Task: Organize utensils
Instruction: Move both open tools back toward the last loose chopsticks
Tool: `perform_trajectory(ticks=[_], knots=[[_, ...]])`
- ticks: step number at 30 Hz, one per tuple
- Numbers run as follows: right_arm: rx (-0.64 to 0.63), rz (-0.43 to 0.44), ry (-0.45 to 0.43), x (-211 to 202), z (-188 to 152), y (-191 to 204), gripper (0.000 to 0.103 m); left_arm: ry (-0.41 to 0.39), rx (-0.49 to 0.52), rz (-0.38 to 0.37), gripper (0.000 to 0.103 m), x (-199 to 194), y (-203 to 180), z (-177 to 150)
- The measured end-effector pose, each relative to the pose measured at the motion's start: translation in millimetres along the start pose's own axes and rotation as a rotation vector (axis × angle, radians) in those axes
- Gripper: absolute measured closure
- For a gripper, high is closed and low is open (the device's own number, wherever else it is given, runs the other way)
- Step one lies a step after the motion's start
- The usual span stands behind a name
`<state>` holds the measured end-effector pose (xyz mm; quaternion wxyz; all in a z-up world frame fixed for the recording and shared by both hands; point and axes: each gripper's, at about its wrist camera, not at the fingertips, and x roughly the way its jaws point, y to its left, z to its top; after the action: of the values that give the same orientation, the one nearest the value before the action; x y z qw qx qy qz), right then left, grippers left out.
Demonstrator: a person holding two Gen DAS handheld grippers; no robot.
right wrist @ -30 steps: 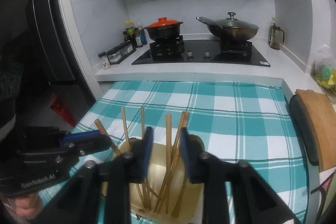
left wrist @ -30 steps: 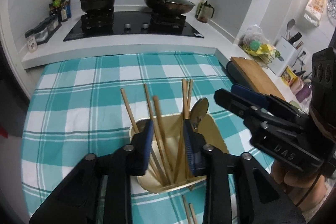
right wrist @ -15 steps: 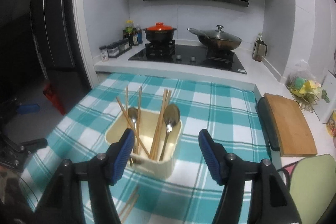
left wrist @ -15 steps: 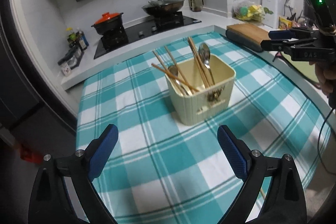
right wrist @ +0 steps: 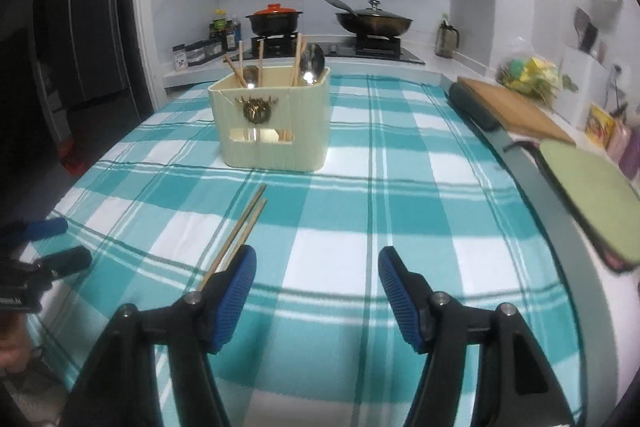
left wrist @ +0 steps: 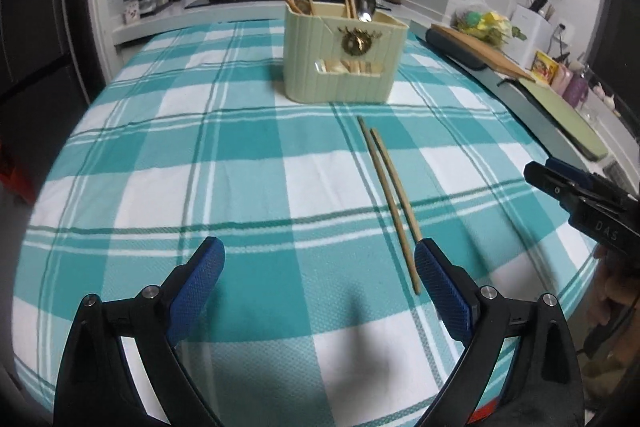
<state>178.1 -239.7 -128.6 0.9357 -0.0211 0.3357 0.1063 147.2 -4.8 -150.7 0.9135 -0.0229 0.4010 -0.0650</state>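
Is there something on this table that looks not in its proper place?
Yes. Two chopsticks lie loose on the checked tablecloth in front of the cream utensil holder, while the other chopsticks and spoons stand inside it. Both grippers have open jaws and hold nothing.

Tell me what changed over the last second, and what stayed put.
Both grippers, left gripper and right gripper, backed away from the utensil holder and opened their jaws wide. The holder's chopsticks and spoons stayed inside; two chopsticks remain on the tablecloth.

Two loose chopsticks on cloth; one holder; two spoons inside.
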Motion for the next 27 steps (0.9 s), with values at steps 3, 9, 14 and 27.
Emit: perform_trajectory(ticks=[3, 9, 14, 27], knots=[[0.067, -0.002, 0.016, -1, -20, -6, 0.040, 0.004, -0.005, 0.002, 0.007, 4, -5, -3], [0.094, 0.035, 0.084, 16, -34, -1, 0.061, -0.015, -0.039, 0.019, 0.007, 3, 2, -5], [0.029, 0.129, 0.166, 45, -32, 26, 0.078, -0.009, -0.068, 0.049, 0.007, 5, 14, -6], [-0.105, 0.155, 0.275, 120, -1, 88, 0.096, 0.000, -0.067, 0.062, 0.007, 6, 17, -10]])
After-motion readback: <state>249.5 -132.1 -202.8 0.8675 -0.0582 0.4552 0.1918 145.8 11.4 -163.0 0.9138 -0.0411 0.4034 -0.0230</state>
